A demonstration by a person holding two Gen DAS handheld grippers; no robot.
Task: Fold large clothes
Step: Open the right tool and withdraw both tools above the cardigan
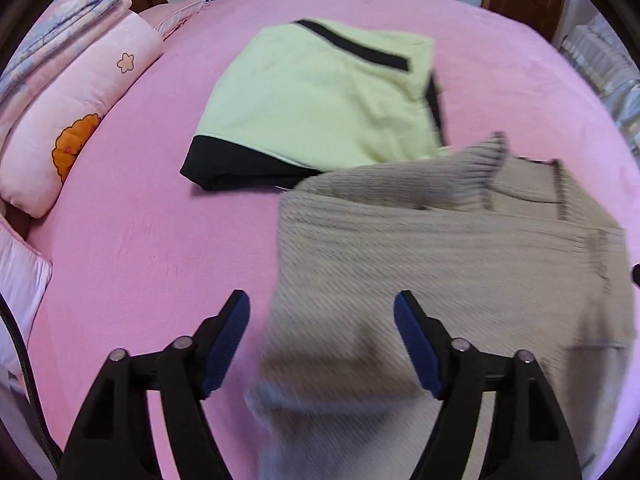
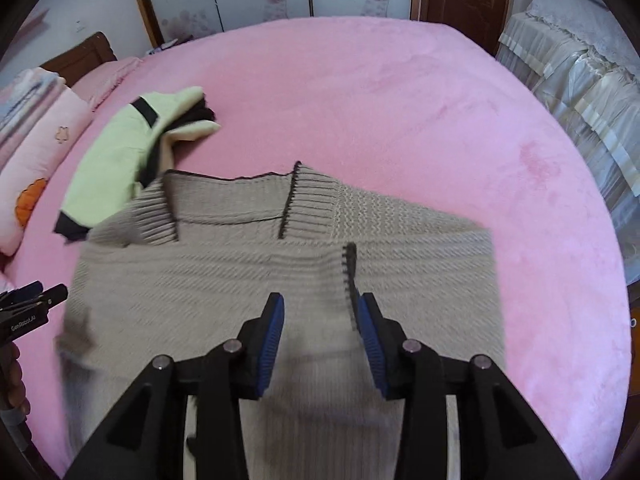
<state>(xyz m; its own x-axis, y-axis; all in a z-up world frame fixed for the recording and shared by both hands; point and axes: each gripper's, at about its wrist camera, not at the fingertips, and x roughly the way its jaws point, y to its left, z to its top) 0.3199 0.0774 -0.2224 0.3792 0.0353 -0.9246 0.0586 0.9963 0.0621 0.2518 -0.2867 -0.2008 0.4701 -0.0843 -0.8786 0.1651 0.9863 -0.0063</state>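
A beige ribbed knit sweater (image 1: 460, 248) with dark trim lies partly folded on the pink bed (image 1: 140, 240); in the right wrist view it (image 2: 248, 280) fills the middle. My left gripper (image 1: 322, 300) is open and empty above the sweater's left edge. My right gripper (image 2: 320, 304) is open and empty just above the sweater's near part, beside a dark-edged ribbed cuff (image 2: 349, 272). The left gripper's tip (image 2: 36, 296) shows at the left edge of the right wrist view.
A folded yellow-green garment with black trim (image 1: 320, 96) lies beyond the sweater, also in the right wrist view (image 2: 120, 160). A pink pillow (image 1: 76, 108) and folded quilts lie at the left. A covered piece of furniture (image 2: 580, 92) stands to the right of the bed (image 2: 440, 100).
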